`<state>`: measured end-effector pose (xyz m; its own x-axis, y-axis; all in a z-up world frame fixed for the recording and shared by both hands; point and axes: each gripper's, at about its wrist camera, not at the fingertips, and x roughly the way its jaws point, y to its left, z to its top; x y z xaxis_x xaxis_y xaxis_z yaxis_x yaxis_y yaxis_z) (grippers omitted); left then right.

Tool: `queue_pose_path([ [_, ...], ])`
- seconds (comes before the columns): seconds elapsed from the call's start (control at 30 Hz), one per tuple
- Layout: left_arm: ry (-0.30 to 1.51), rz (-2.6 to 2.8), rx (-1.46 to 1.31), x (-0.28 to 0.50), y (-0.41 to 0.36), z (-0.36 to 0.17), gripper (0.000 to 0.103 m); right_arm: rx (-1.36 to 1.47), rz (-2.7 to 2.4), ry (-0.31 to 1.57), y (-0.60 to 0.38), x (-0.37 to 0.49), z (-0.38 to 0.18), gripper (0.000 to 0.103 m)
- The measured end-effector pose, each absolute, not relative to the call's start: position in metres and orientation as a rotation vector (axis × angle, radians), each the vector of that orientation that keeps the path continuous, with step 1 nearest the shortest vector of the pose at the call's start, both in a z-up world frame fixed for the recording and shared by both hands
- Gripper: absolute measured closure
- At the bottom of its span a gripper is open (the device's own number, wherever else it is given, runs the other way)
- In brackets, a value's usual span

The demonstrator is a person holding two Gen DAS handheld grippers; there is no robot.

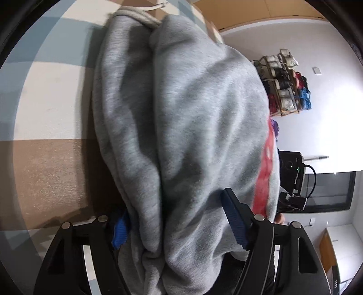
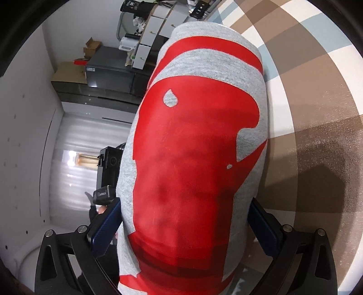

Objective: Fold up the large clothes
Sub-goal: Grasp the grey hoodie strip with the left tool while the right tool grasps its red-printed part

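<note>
A thick folded grey sweatshirt (image 1: 181, 118) fills the left wrist view. It hangs over a checked cloth surface (image 1: 50, 95), with its pale ribbed edge (image 1: 136, 13) at the far end. My left gripper (image 1: 174, 204) is shut on the near end of the bundle, and its blue pads (image 1: 233, 220) press into the fabric from both sides. The right wrist view shows the other face of the sweatshirt, with a large red print (image 2: 192, 147). My right gripper (image 2: 185, 202) is shut on it too, and the fabric fills the gap between its dark blue pads (image 2: 106, 229).
The checked surface (image 2: 317, 113) has blue, cream and brown squares. A shelf of coloured yarn (image 1: 285, 84) hangs on the white wall. A dark cabinet (image 2: 109, 70), cardboard boxes (image 2: 68, 70) and white drawers (image 2: 154, 27) stand behind. A black device (image 2: 107, 163) and a hand (image 2: 102, 210) show past the garment.
</note>
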<state>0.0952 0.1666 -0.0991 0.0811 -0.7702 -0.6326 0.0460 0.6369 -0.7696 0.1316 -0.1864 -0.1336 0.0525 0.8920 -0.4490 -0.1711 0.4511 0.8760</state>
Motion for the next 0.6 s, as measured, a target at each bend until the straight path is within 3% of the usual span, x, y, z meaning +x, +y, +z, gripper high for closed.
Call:
queue_pose_path([
  [0.6, 1.294, -0.772, -0.701, 0.076, 0.170, -0.068, 0.035, 0.731, 0.910, 1.123, -0.179, 0.111, -0.114, 0.008],
])
